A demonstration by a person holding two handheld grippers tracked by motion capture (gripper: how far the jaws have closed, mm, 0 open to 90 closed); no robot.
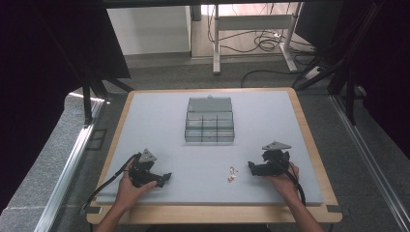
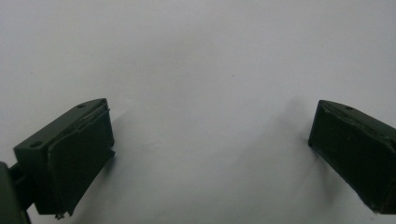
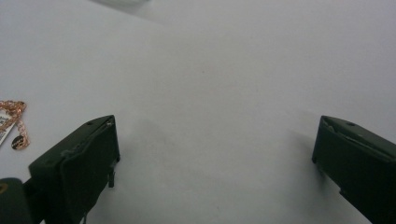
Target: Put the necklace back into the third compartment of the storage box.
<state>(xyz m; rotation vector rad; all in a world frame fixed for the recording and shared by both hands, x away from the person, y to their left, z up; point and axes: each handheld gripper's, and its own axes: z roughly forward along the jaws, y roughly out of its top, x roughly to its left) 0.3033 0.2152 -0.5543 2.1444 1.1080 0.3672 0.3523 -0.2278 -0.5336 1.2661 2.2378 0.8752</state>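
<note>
Grey mat (image 1: 159, 111) is laid on a wood-edged desk (image 1: 316, 159). Grey carpet floor (image 1: 58, 159) is seen left of the left tool (image 1: 164, 180). Dark curtains (image 1: 43, 63) are hung at both sides. Well beyond the tools, a white desk frame (image 1: 251, 24) with tangled black cables (image 1: 263, 43) is lit brightly.

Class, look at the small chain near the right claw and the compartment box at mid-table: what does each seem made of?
Small rose-gold chain: likely metal, given its coppery shine and fine links. Clear grey compartment box: probably see-through plastic, since its dividers show through the walls.
</note>
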